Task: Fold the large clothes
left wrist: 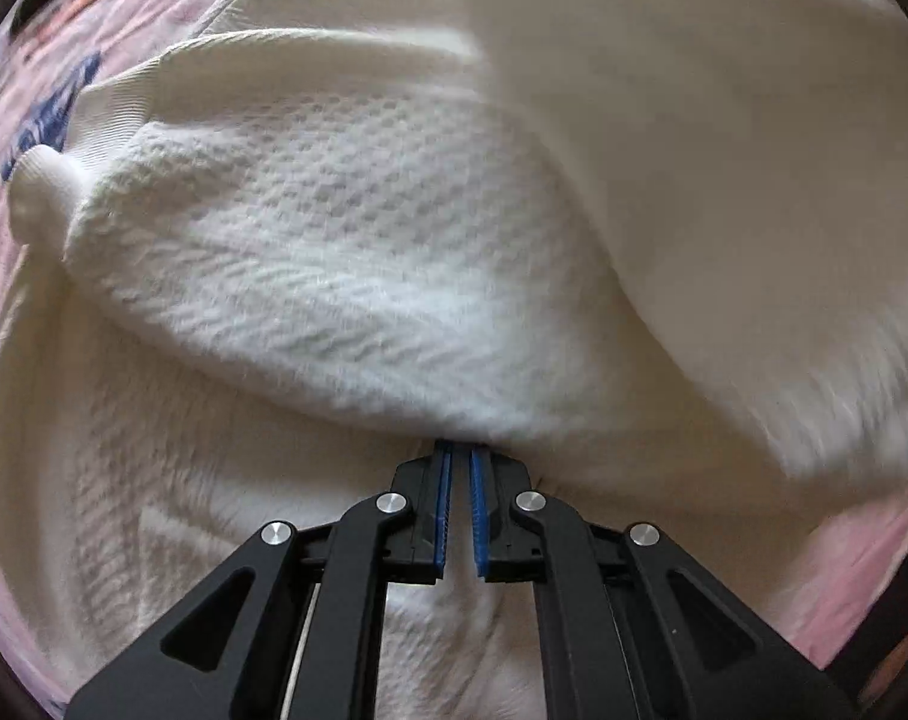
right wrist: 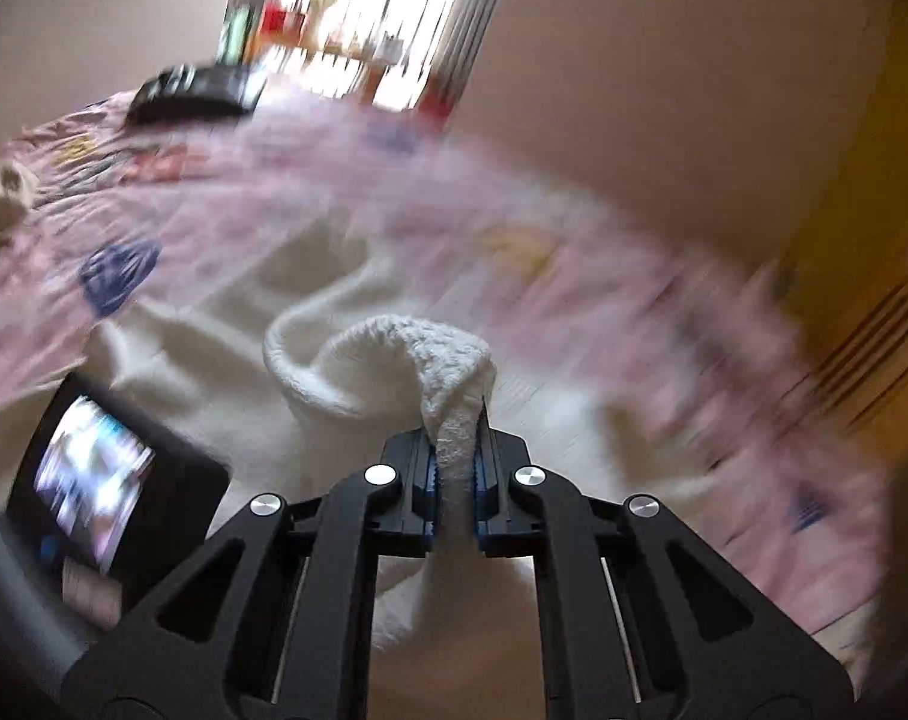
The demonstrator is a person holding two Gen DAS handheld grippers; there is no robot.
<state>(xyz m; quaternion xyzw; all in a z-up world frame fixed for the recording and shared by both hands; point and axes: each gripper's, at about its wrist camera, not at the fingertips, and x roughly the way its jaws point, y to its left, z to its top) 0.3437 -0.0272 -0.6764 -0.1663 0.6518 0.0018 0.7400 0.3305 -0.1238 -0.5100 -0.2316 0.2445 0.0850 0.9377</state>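
The white knit sweater (left wrist: 345, 252) lies spread and partly bunched on a bed covered by a pink patterned sheet (right wrist: 345, 180). Its fabric is a thick waffle-textured knit, fuzzy on the surface, with smoother ribbed bands at the edges; it drapes in heavy rounded folds, so it is judged soft, limp and fairly weighty for a garment, not slippery. The left claw (left wrist: 460, 450) has its blue pads nearly together at a fold of the knit; whether cloth is actually caught between them cannot be told. The right claw (right wrist: 457, 438) is pinching a gathered ridge of the sweater (right wrist: 429, 360), which rises in a peak above its tips. Best holds are judged to be the ribbed hems and seams. A dark flat object (right wrist: 195, 90) lies far off on the bed.
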